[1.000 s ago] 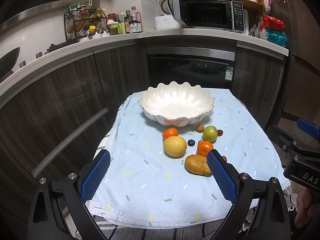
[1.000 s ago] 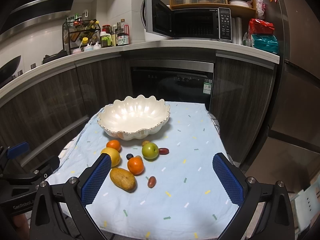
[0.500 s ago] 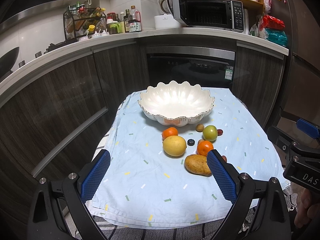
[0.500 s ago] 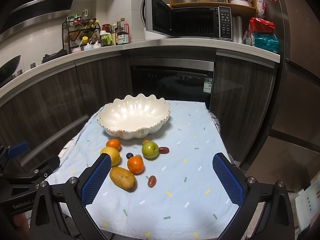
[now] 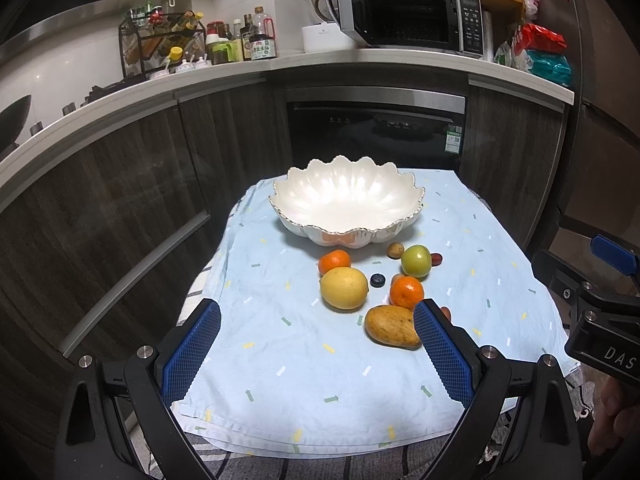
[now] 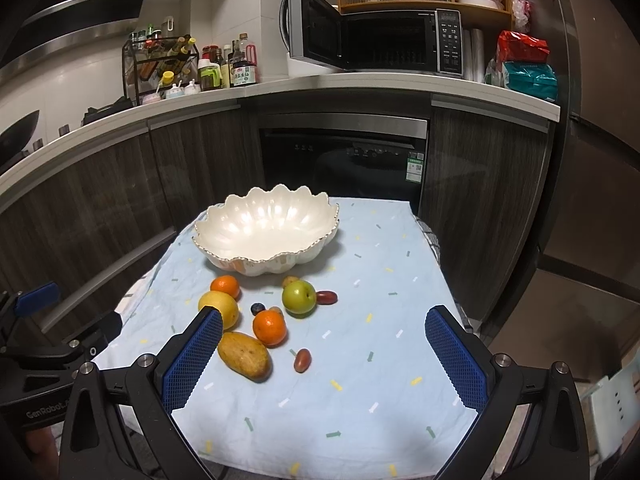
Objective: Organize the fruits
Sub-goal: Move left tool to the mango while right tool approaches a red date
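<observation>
Left wrist view: the left tool [image 5: 316, 344] hangs above the near edge of the desk, its two blue fingers spread wide with nothing between them.
Right wrist view: the right tool [image 6: 324, 354] hangs above the near right part of the desk, also spread wide and holding nothing.
Desk: it is covered by a light blue cloth [image 6: 380, 280] with small coloured marks.
Bowl: a white scalloped bowl [image 5: 346, 200] stands at the far middle of the cloth and holds no fruit.
Fruits, place: all lie on the cloth, on the near side of the bowl, in one loose group.
Lemon: a yellow lemon [image 5: 344, 288] lies at the left of the group, touching a small orange [image 5: 334, 262] just beyond it.
Mango: a yellow-brown mango [image 6: 243, 355] is the nearest big fruit; in the left wrist view its right end is hidden behind the right finger.
Second orange: another orange [image 6: 270, 328] lies just beyond the mango, at its right end.
Green apple: a green apple [image 6: 299, 297] lies at the far right of the group, with a dark red date [image 6: 327, 297] at its right side.
Small fruits: a blueberry [image 5: 377, 279] lies between the lemon and the apple; one more red date [image 6: 302, 360] lies alone, near, right of the mango.
Hand: part of a hand [image 5: 612, 416] shows at the right edge, under the other tool.
</observation>
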`<state>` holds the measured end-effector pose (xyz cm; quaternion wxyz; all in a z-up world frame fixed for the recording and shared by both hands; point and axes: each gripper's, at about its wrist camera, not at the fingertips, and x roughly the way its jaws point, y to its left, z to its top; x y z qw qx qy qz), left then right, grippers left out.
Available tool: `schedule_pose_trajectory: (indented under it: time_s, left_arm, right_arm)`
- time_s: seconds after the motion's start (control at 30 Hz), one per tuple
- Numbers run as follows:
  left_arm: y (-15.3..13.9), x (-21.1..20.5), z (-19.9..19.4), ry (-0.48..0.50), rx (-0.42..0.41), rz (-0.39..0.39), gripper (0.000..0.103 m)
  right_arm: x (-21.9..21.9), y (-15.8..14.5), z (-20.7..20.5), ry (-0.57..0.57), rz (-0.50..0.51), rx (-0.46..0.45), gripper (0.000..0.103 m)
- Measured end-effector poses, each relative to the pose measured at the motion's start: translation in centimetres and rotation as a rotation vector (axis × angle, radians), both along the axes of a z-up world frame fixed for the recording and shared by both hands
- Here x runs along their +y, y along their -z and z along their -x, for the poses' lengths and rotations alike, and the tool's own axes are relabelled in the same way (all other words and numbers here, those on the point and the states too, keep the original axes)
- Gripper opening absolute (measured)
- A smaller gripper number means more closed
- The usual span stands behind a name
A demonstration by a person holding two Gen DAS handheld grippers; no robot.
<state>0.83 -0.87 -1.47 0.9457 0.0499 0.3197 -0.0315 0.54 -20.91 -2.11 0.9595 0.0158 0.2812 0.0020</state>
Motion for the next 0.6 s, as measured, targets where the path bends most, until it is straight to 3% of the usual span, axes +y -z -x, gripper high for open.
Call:
schedule_pose_trajectory:
  time_s: [0.33,0.6]
  left_arm:
    - [0.3,-1.6,-1.5,0.076,0.017,-0.041,0.099]
    - [2.2,-3.7,-3.6,0.16,0.063,-0.076,0.099]
  right_arm:
    - [-0.6,0.6,-0.9,0.013,0.007,0.026,0.103]
    - [-2.1,1.9,-2.5,0.047,0.01,0.062,0.103]
